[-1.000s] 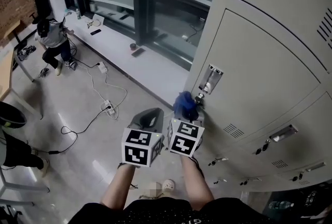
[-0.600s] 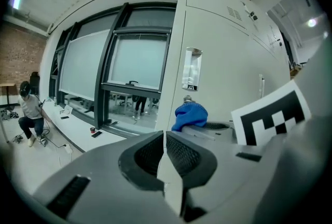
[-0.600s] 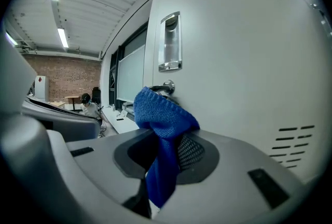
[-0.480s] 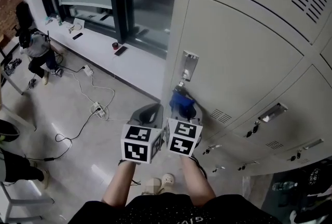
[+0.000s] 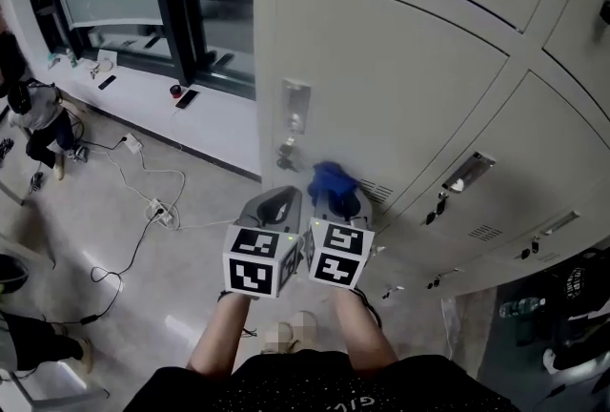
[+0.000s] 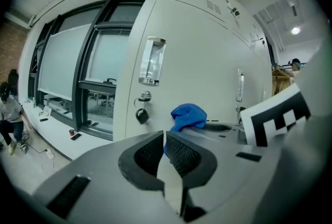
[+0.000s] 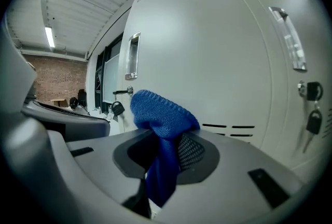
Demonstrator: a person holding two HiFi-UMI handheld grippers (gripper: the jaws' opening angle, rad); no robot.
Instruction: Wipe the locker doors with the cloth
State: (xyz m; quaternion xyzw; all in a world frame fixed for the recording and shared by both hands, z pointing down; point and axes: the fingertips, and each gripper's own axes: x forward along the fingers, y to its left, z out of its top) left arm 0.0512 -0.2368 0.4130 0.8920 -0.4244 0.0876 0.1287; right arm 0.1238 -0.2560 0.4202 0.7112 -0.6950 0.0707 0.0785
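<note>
Far left, a glossy grey floor (image 5: pixel 181 286) with white cables (image 5: pixel 143 195) trailing across it and a person (image 5: pixel 33 113) at its edge. Behind that, a long white window ledge (image 5: pixel 143 119) carrying a few small dark items, under dark window frames (image 5: pixel 173 10) and frosted panes.

Centre, a bank of pale grey lockers (image 5: pixel 534 48), all shut, so nothing of their insides on show. On the nearest locker door (image 5: pixel 381 105), a metal handle (image 5: pixel 294 107) near the left edge, with a lock (image 5: pixel 286 154) and a dark key fob (image 6: pixel 141 114) hanging just below. Low on the same door, two short vent slots (image 5: pixel 378 194).

Before that door, the left gripper (image 5: pixel 278 202), jaws pressed together with nothing between them. Just beside it, the right gripper (image 5: pixel 335 198), clamped on the blue knitted cloth (image 7: pixel 161 111). Bunched wad standing above the jaws, a tail hanging down between them. Cloth close to the door, left of the vent slots and below the handle; cannot tell whether touching the metal.

Further right, a neighbouring door with its own slanted handle (image 5: pixel 467 174) and a key (image 7: pixel 313 123) dangling from its lock.
</note>
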